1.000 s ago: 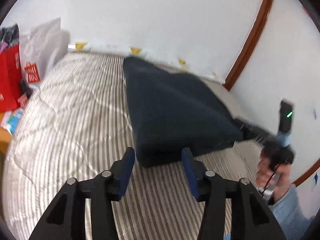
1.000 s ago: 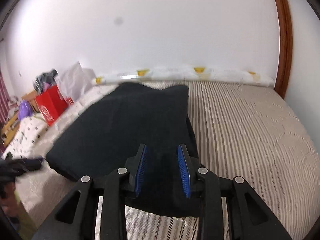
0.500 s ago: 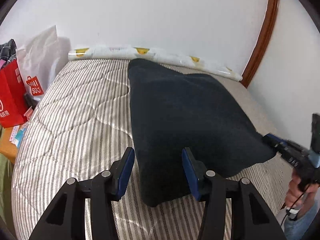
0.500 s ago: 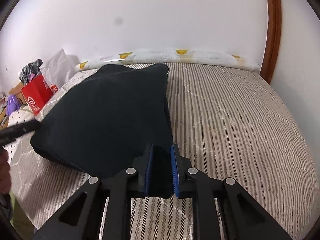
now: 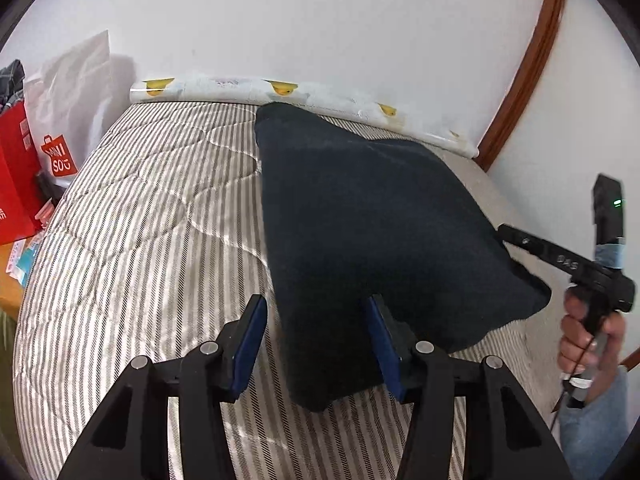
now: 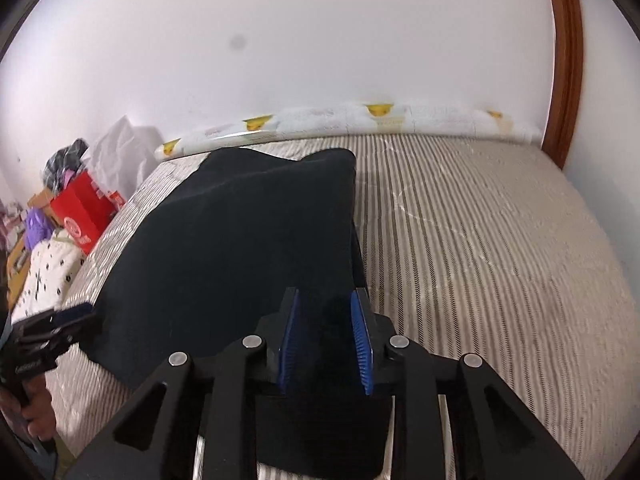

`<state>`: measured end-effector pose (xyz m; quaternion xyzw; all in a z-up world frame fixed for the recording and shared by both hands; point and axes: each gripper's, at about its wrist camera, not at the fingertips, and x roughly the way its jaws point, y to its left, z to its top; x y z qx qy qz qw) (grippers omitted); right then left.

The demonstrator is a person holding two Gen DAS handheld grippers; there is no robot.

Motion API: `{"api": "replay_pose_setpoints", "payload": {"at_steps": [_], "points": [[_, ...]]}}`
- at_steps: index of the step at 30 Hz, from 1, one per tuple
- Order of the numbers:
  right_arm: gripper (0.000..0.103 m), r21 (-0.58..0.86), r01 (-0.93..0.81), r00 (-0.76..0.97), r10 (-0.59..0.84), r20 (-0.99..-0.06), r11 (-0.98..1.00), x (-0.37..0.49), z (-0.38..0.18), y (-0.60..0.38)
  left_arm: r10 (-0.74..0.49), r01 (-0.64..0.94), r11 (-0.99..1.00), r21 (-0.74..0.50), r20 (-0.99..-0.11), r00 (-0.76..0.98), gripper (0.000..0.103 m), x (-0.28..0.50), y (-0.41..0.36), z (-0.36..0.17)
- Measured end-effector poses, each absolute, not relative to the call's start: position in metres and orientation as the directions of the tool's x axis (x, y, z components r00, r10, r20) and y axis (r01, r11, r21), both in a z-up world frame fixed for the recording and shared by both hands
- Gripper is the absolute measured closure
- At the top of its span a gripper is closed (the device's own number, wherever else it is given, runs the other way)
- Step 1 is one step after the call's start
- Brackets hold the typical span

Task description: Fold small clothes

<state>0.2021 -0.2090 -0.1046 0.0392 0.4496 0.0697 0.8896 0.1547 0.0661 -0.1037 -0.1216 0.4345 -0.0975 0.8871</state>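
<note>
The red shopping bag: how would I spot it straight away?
Start at the striped mattress and go to its left edge. The red shopping bag stands there beside a white bag; it alone is bright red with white lettering.

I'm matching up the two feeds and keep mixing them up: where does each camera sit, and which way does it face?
Left wrist: on the left gripper, looking down its fingers across the striped quilted mattress at the dark navy folded garment; right gripper and right hand at right.
Right wrist: on the right gripper, jaws opening around the garment's near edge; left gripper at left.
Shared: garment, mattress, red paper bag.
</note>
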Motion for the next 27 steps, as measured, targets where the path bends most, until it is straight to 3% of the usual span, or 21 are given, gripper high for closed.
{"api": "replay_pose_setpoints", "payload": {"at_steps": [5, 7, 8, 14, 17, 19, 21, 23, 27], "points": [[0.077, 0.222, -0.036, 0.534, 0.207, -0.820, 0.974, 0.228, -0.126, -0.218, -0.270, 0.057, 0.953, -0.297, -0.753, 0.600, 0.054, 0.168, 0.075, -0.103], [0.085, 0.244, -0.023, 0.510, 0.221, -0.831, 0.970, 0.233, -0.134, -0.220, -0.268, 0.054, 0.954, -0.295, -0.757, 0.596, 0.054, 0.174, 0.076, -0.105], [0.098, 0.246, -0.036, 0.513, 0.229, -0.827, 0.969, 0.232, -0.135, -0.220, -0.268, 0.053, 0.954, -0.296, -0.759, 0.594, 0.054, 0.177, 0.077, -0.105], [0.097, 0.202, -0.055, 0.515, 0.200, -0.833, 0.978, 0.233, -0.132, -0.225, -0.245, 0.042, 0.961, -0.273, -0.768, 0.592, 0.054, 0.201, 0.082, -0.099], [0.095, 0.156, -0.082, 0.549, 0.175, -0.817, 0.984, 0.241, -0.107, -0.218, -0.223, 0.034, 0.967, -0.254, -0.769, 0.599, 0.054, 0.215, 0.087, -0.092], [0.087, 0.155, -0.088, 0.578, 0.177, -0.797, 0.984, 0.254, -0.091, -0.218, -0.199, 0.023, 0.972, -0.233, -0.772, 0.603, 0.053, 0.229, 0.090, -0.086], [0.064, 0.171, -0.086, 0.587, 0.188, -0.788, 0.982, 0.278, -0.082, -0.218, -0.192, 0.022, 0.974, -0.225, -0.773, 0.604, 0.053, 0.241, 0.093, -0.083], [0.057, 0.186, -0.082, 0.579, 0.199, -0.791, 0.979, 0.304, -0.084, -0.217, -0.185, 0.027, 0.977, -0.213, -0.773, 0.607, 0.052, 0.252, 0.094, -0.081], [0.057, 0.234, -0.042, 0.532, 0.220, -0.818, 0.971, 0.350, -0.103, -0.220, -0.193, 0.041, 0.976, -0.212, -0.772, 0.606, 0.051, 0.268, 0.097, -0.084]]}}
